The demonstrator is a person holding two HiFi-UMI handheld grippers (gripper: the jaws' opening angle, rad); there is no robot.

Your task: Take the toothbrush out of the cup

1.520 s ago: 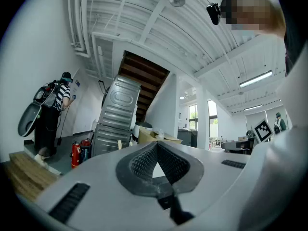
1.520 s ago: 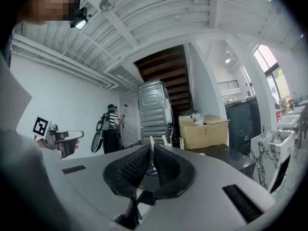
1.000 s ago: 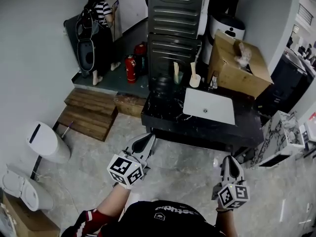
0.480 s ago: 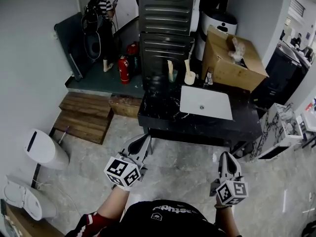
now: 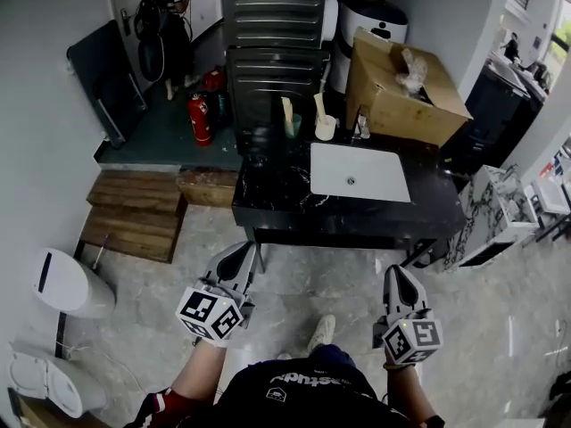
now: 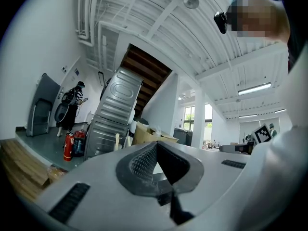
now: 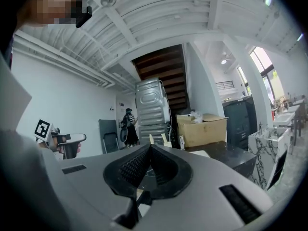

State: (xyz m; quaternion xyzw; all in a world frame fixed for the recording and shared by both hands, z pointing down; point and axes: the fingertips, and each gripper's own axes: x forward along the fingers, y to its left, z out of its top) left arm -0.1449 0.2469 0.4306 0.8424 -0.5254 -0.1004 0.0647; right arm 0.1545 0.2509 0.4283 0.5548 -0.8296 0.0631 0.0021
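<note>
Black stone counter (image 5: 357,217) is seen ahead, with a white sink (image 5: 359,169) set into it. Behind the sink's left corner two cups are stood side by side, a green cup (image 5: 293,127) and a cream cup (image 5: 326,129), and a pale toothbrush (image 5: 286,109) is seen upright in each. The left gripper (image 5: 246,250) and right gripper (image 5: 393,273) are carried low over the grey floor (image 5: 308,279), well apart from the counter, jaws closed tight with nothing between them. A cardboard box (image 5: 401,92) is seen at the back right.
</note>
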